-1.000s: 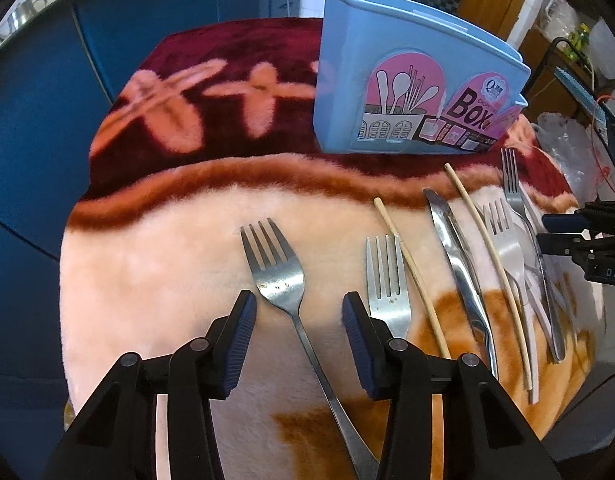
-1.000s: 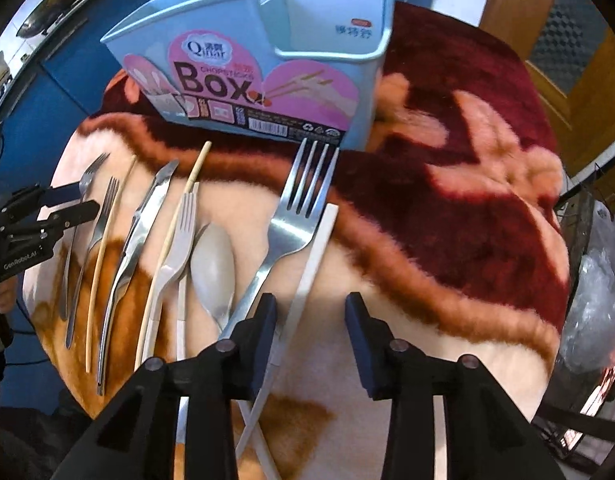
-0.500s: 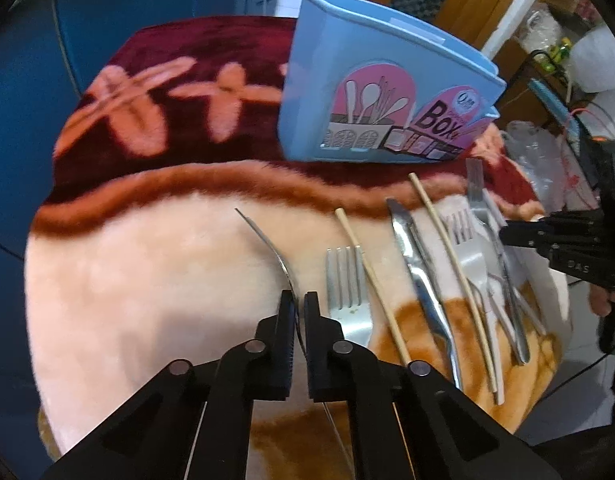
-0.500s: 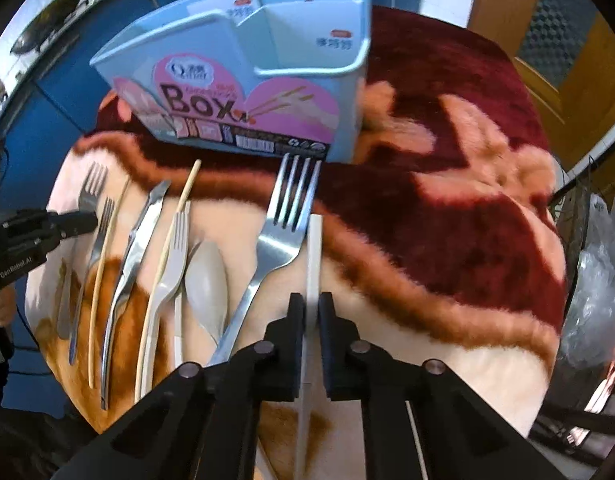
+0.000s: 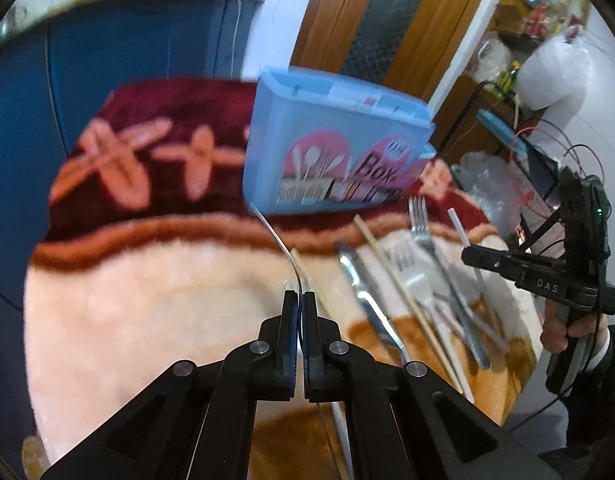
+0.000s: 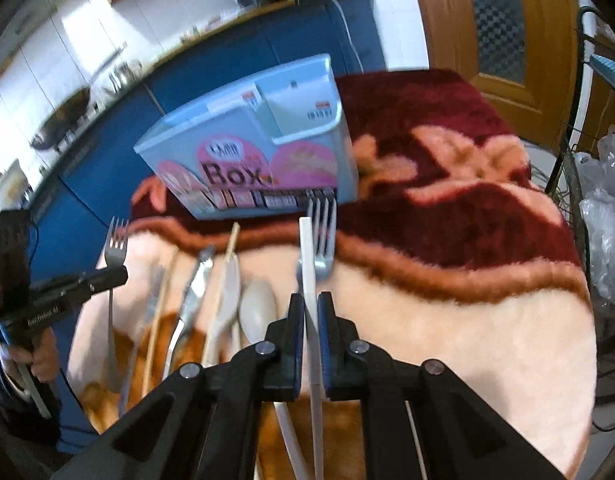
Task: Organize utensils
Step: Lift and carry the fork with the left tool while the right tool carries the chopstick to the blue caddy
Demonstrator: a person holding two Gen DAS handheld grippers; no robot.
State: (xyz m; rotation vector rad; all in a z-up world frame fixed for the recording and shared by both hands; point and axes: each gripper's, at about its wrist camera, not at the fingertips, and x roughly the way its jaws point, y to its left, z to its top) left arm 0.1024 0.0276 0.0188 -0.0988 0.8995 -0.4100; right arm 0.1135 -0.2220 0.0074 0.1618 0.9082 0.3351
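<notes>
grippers: your left gripper (image 5: 299,300) is clamped on a metal fork (image 5: 276,240), your right gripper (image 6: 311,303) on a white chopstick (image 6: 307,256), both facing the blue box (image 6: 251,160).

**What cannot be made out**

Both wrist views are smeared by motion. On the blue utensil box (image 5: 331,148), beyond the left gripper (image 5: 299,304), the label's small print is unreadable. The metal fork (image 5: 281,246) pinched there shows only edge-on, so its tines cannot be seen, and its handle vanishes beneath the fingers. Behind the right gripper (image 6: 311,308), the white chopstick (image 6: 307,264) runs off the bottom edge. To that claw's left, the handles of the knife (image 6: 195,284) and pale spoon (image 6: 259,308) are hidden by the gripper body. The person's hand (image 6: 39,356) is cut by the frame edge.
</notes>
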